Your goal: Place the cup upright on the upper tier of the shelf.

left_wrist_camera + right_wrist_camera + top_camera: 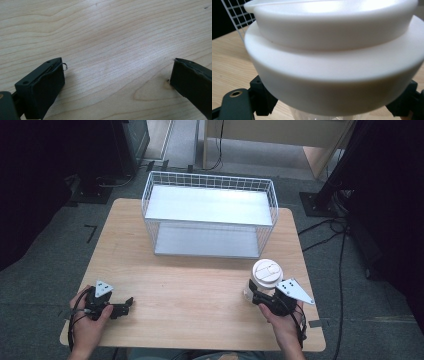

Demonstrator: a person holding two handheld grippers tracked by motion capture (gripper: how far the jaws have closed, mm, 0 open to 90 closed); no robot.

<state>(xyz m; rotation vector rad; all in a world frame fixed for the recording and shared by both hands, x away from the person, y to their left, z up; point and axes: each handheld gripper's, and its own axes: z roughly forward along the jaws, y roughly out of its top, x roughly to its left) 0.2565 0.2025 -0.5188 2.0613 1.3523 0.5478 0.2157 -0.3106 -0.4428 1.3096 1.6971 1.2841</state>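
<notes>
Gripping the lidded cup (265, 276) just under its white lid, right gripper (256, 296) fingers clamp it upright for carrying; left gripper (127, 304) fingers spread, idle on tabletop (190, 285).

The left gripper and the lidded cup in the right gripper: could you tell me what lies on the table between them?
Nothing: in the high view, the wooden table is bare between the left gripper and the cup.

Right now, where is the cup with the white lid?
In the high view the cup stands on the table's right side, between the right gripper's jaws and just in front of the wire basket's right corner.
</notes>
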